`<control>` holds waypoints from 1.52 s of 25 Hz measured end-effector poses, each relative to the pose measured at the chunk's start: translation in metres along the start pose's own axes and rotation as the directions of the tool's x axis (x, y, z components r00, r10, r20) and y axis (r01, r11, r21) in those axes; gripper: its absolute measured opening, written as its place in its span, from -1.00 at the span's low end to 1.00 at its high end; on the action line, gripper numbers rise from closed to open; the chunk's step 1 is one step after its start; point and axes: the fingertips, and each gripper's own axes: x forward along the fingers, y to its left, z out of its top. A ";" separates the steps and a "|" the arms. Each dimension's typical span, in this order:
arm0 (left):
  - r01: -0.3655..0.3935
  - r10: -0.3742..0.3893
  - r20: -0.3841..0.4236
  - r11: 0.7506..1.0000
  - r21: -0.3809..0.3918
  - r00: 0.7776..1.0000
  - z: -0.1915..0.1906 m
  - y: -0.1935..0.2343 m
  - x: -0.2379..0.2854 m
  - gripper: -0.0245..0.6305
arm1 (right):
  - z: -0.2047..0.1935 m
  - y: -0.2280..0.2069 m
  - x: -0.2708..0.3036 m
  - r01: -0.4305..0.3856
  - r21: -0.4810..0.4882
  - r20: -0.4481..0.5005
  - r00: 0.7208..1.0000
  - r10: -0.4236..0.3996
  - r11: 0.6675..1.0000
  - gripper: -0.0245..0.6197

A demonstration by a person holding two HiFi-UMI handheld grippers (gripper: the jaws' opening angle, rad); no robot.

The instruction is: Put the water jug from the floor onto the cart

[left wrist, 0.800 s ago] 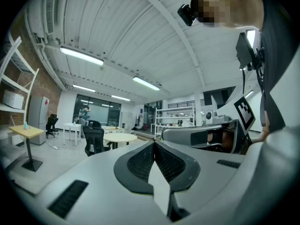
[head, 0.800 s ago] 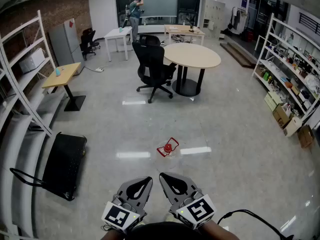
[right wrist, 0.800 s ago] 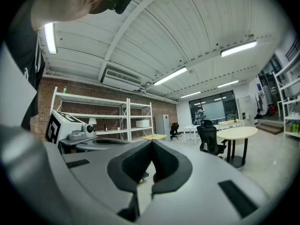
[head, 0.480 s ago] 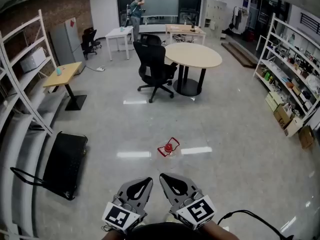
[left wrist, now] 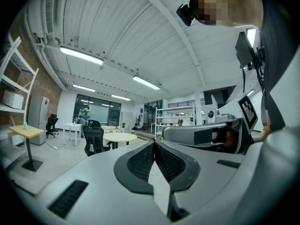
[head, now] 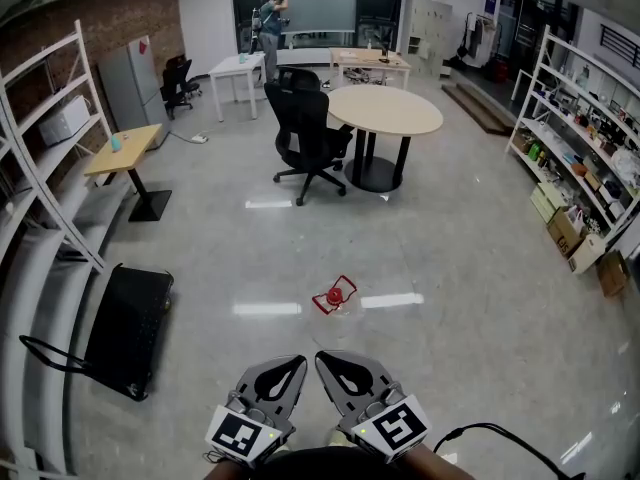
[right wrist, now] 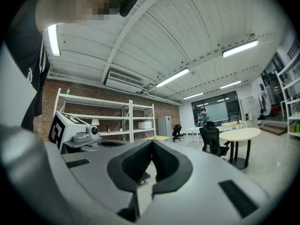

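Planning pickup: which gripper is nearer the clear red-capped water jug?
Right. Right gripper lies in line with the clear red-capped water jug; left gripper sits further left.

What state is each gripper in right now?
Left gripper: closed, holding nothing.
Right gripper: closed, holding nothing.

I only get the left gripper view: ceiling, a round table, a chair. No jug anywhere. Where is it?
Observer: The jug, clear with a red top, sits on the floor just ahead of you, mid head view.
Operator: And the cart?
Observer: The cart is a black platform, low on the floor off to the jug's left.
Operator: Is the right gripper free?
Observer: Yes. The right gripper has its jaws together with nothing between them.
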 end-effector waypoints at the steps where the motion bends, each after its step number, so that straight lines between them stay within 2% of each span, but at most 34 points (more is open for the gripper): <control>1: 0.002 -0.002 0.000 1.000 0.005 1.000 0.000 -0.002 0.003 -0.93 | 0.001 -0.002 -0.002 0.003 -0.004 0.002 1.000 -0.003 1.000 -0.92; 11: 0.008 -0.008 -0.025 1.000 0.009 1.000 -0.019 -0.022 0.058 -0.93 | -0.015 -0.052 -0.027 0.022 0.048 0.023 0.999 -0.023 0.999 -0.91; 15: 0.001 -0.001 -0.047 1.000 -0.003 0.999 -0.026 -0.011 0.081 -0.93 | -0.019 -0.075 -0.017 0.031 0.065 0.030 0.999 -0.033 0.997 -0.91; 19: -0.011 0.010 -0.057 1.000 -0.008 0.998 -0.034 0.021 0.109 -0.93 | -0.028 -0.108 0.009 0.050 0.086 0.020 0.998 -0.052 0.995 -0.91; 24: -0.012 0.011 -0.064 1.000 -0.017 0.998 -0.053 0.084 0.162 -0.93 | -0.049 -0.164 0.068 0.068 0.079 -0.011 0.998 -0.067 0.995 -0.91; 31: 0.040 -0.041 -0.073 0.999 -0.012 0.997 -0.075 0.165 0.245 -0.93 | -0.077 -0.245 0.141 0.127 0.068 -0.070 0.990 -0.122 0.990 -0.91; 35: 0.036 -0.038 -0.089 0.999 -0.025 0.995 -0.103 0.192 0.281 -0.93 | -0.104 -0.282 0.166 0.133 0.074 -0.091 0.988 -0.126 0.988 -0.91; 38: -0.002 -0.004 -0.110 0.998 -0.059 0.994 -0.147 0.210 0.304 -0.93 | -0.148 -0.307 0.179 0.112 0.077 -0.121 0.987 -0.102 0.991 -0.91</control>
